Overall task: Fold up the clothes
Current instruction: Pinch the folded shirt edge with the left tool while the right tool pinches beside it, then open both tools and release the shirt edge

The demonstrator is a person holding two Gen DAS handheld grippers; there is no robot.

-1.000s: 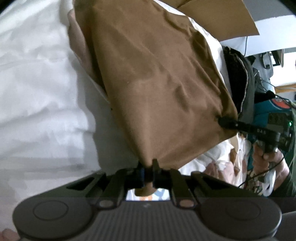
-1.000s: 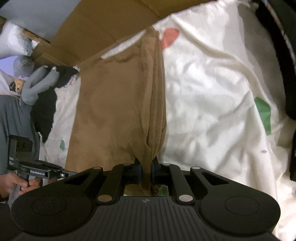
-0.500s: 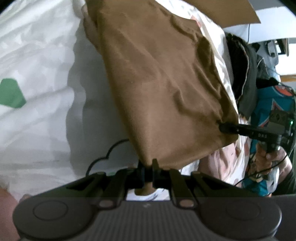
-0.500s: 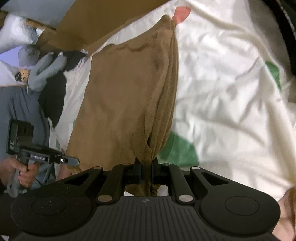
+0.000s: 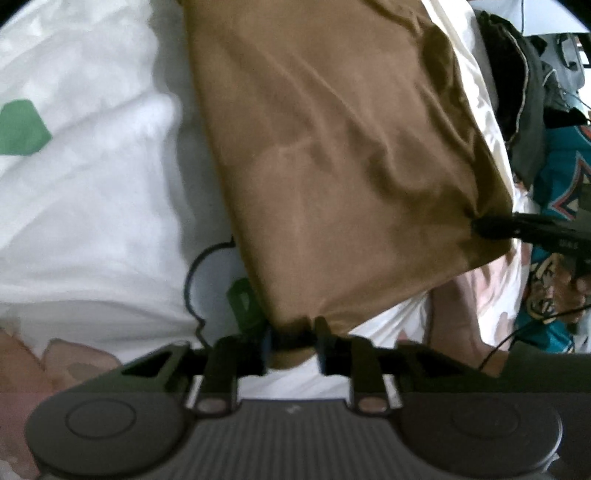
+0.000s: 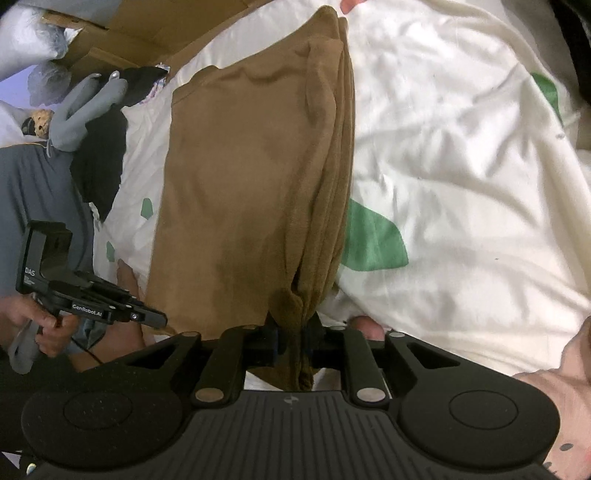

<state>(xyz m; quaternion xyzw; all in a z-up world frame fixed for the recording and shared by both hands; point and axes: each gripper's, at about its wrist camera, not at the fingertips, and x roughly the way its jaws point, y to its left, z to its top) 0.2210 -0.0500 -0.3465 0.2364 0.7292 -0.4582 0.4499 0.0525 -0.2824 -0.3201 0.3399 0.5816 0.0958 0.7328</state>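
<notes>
A brown garment (image 5: 332, 166) lies folded lengthwise on the white bed sheet (image 5: 92, 184), which has green patches. My left gripper (image 5: 291, 332) has its jaws opening, and the garment's near corner sits loosely between them. In the right wrist view the garment (image 6: 251, 184) runs away from me, with thick stacked folds along its right edge. My right gripper (image 6: 294, 328) also has its jaws opening, with the bunched near end still between them. Each gripper shows in the other's view: the right gripper (image 5: 491, 225) at the far corner, the left gripper (image 6: 147, 317) at the lower left, held by a hand (image 6: 40, 321).
Dark clothes (image 5: 524, 110) and a teal printed garment (image 5: 561, 177) are piled past the bed's right side. Cardboard (image 6: 155, 29), a grey soft toy (image 6: 85, 107) and black cloth (image 6: 103, 158) lie at the far left. The sheet (image 6: 461, 166) spreads wide to the right.
Both grippers' jaws have parted from a tight pinch on the brown garment's corners. The cloth has settled flatter on the sheet, and the right gripper has shifted sideways.
</notes>
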